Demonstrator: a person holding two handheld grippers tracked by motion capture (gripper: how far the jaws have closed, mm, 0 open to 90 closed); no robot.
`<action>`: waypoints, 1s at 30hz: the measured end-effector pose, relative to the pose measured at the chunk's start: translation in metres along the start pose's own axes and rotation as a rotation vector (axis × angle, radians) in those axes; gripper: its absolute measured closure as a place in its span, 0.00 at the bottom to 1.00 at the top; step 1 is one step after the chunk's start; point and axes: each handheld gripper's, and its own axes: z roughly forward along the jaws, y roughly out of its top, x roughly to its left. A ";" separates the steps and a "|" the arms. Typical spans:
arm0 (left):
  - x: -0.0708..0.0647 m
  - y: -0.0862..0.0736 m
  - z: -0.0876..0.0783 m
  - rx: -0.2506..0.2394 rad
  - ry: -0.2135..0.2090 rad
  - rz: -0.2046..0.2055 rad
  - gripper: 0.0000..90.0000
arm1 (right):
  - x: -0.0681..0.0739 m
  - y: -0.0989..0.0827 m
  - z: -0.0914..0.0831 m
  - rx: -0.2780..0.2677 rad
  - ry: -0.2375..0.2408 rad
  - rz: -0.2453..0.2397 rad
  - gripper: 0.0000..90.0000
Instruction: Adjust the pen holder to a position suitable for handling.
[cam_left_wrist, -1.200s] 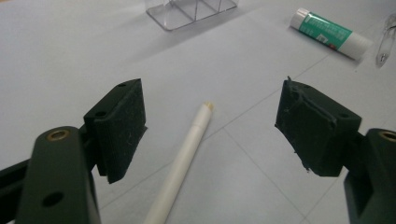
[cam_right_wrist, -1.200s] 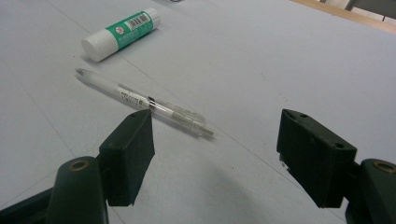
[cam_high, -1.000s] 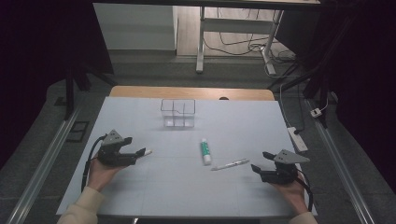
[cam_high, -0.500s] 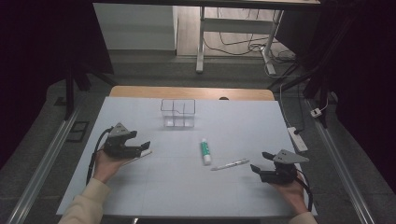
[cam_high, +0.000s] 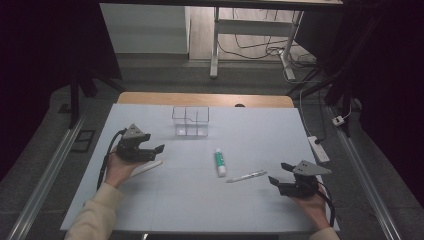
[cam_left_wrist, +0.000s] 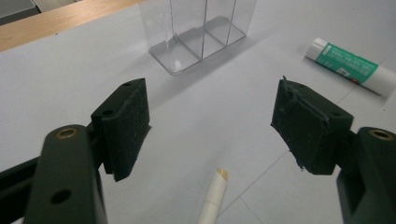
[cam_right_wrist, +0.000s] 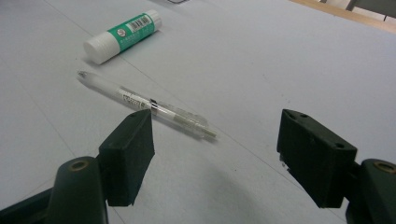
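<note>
Lying flat on the pale sheet of the table, with the clear divided box as landmark near the far edge. Resting nearer than the box and to its left: a white stick, just under the left claw. Hovering there with jaws spread wide, having just been closing a little, nothing between the pads but the stick's tip below. Lying nearer than the box and slightly to its right: a green-and-white glue stick, then a clear pen just beyond it. Waiting farther right and nearer still: the right claw, jaws spread, gripping nothing, pointing toward the pen. Leaving broad bare sheet between box and near edge. Showing a strip of wood past the sheet's far edge, then grey floor, cables and dark surroundings.
</note>
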 end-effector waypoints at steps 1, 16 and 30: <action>0.000 0.001 0.001 0.004 -0.002 0.001 0.31 | 0.000 0.000 0.000 0.000 0.002 0.000 0.30; 0.001 0.013 0.016 0.024 0.012 0.014 0.42 | 0.001 -0.001 -0.002 -0.011 0.007 0.001 0.30; 0.014 0.042 0.035 0.032 0.046 0.007 0.55 | 0.002 0.001 -0.005 -0.014 0.007 -0.011 0.30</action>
